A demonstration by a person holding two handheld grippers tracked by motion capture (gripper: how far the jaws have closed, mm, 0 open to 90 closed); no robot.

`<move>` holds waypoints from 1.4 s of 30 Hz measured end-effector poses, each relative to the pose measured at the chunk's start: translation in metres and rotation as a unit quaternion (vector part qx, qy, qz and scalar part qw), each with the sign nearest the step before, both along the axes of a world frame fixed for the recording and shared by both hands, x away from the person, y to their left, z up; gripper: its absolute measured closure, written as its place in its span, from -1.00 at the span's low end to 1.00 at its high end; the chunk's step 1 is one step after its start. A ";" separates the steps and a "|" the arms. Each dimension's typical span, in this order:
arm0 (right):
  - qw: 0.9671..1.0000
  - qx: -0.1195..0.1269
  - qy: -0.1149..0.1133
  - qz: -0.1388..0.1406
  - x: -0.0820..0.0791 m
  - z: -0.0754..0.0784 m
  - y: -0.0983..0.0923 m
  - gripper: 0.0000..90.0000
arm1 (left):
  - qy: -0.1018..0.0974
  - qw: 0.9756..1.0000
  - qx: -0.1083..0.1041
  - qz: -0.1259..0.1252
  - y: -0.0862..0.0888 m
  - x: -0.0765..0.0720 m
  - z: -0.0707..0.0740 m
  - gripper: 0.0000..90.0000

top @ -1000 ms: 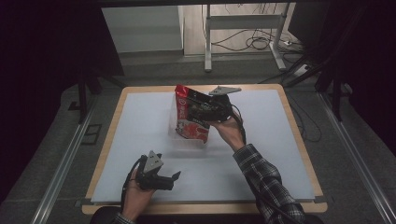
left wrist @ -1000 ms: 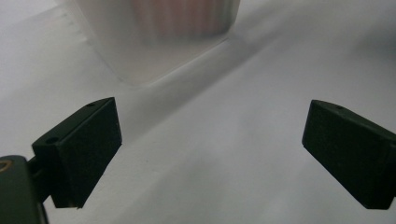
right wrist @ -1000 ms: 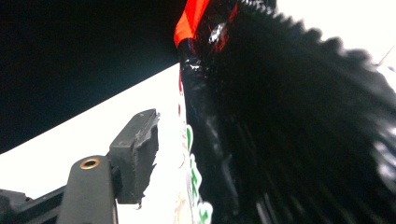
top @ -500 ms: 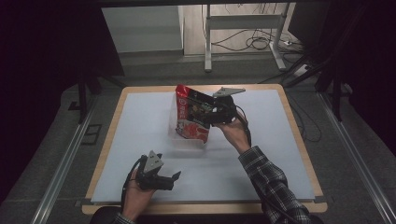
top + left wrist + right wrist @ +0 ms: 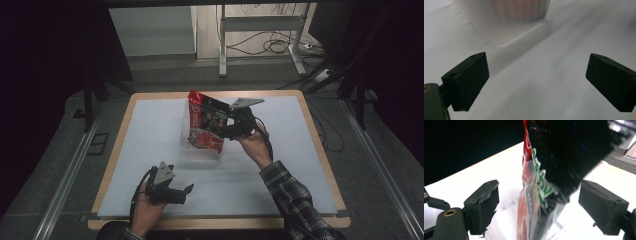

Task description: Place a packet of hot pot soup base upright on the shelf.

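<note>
Fingers (image 5: 482, 206) of the right gripper (image 5: 537, 207) stand spread wide, one on each side of a red-and-black snack bag (image 5: 544, 195) without touching it; in the high view this gripper (image 5: 226, 128) sits at the bag's (image 5: 204, 127) 3 o'clock side. The bag stands upright in a clear plastic container (image 5: 216, 151), just past the centre of the white tabletop (image 5: 300, 170) toward 12 o'clock. Fingers (image 5: 469, 80) of the left gripper (image 5: 537, 82) are likewise parted and empty, low over the tabletop (image 5: 544, 95) near the 7 o'clock edge, held in the person's left hand (image 5: 146, 210).
</note>
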State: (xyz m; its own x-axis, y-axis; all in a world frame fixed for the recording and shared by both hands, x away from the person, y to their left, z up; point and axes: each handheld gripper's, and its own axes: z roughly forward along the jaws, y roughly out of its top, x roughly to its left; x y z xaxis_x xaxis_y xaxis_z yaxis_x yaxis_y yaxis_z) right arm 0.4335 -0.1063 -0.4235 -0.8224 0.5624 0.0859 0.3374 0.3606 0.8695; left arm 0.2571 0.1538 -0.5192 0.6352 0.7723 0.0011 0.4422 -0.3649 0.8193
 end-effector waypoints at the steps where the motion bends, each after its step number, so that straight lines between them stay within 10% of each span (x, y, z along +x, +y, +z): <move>1: 1.000 -0.002 0.001 0.001 -0.001 0.000 -0.001 -0.64 | 0.000 1.000 0.000 0.000 0.000 0.000 0.000 -0.90; 42: 0.999 -0.031 -0.014 -0.014 -0.035 -0.004 -0.040 -0.92 | -0.009 1.000 0.004 -0.003 0.000 -0.001 0.000 -0.90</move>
